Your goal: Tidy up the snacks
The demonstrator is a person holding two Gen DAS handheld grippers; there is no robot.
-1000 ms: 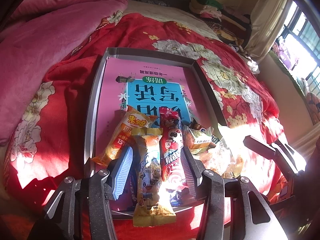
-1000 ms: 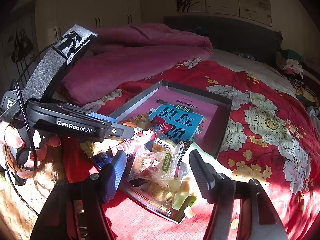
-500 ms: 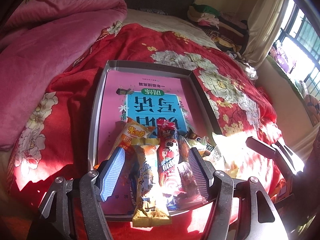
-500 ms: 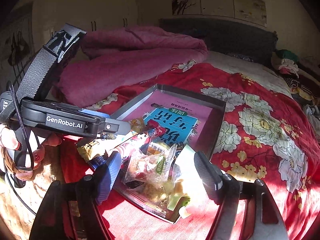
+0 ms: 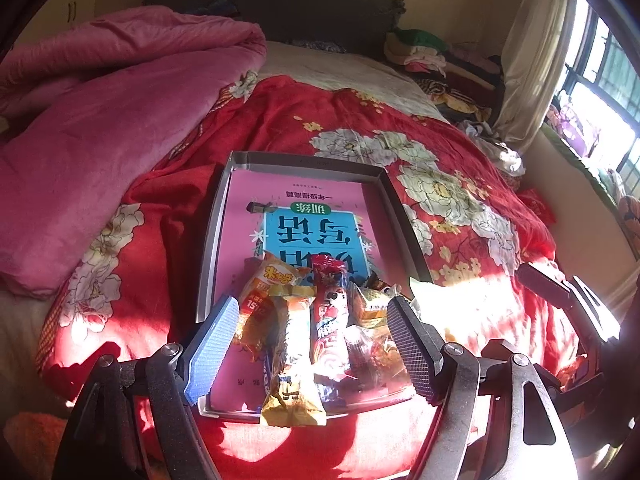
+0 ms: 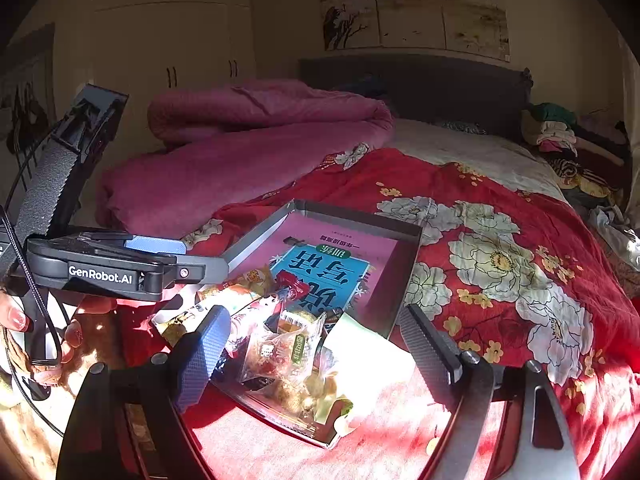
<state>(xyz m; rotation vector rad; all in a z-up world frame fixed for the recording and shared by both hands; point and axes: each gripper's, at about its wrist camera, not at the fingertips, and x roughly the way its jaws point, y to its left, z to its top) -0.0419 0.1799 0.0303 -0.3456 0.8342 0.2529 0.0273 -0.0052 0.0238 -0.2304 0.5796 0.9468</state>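
A shallow grey box lies on the red flowered bedspread, with a pink and blue book inside. Several snack packets are heaped at its near end: a yellow packet, a red one and an orange chip bag. My left gripper hovers above this heap, jaws opening, pads clear of the packets. In the right wrist view the same box holds clear candy bags and a pale green bag. My right gripper hangs over them, jaws opening, gripping nothing.
A rumpled pink quilt fills the left of the bed. Folded clothes pile at the far right by a curtain and window. A person's hand holds the left gripper's body. Wardrobe doors stand behind.
Both grippers have opened wider and lifted back from the snack heap. The packets now lie loose in the box's near end, no longer pinched between the fingers.
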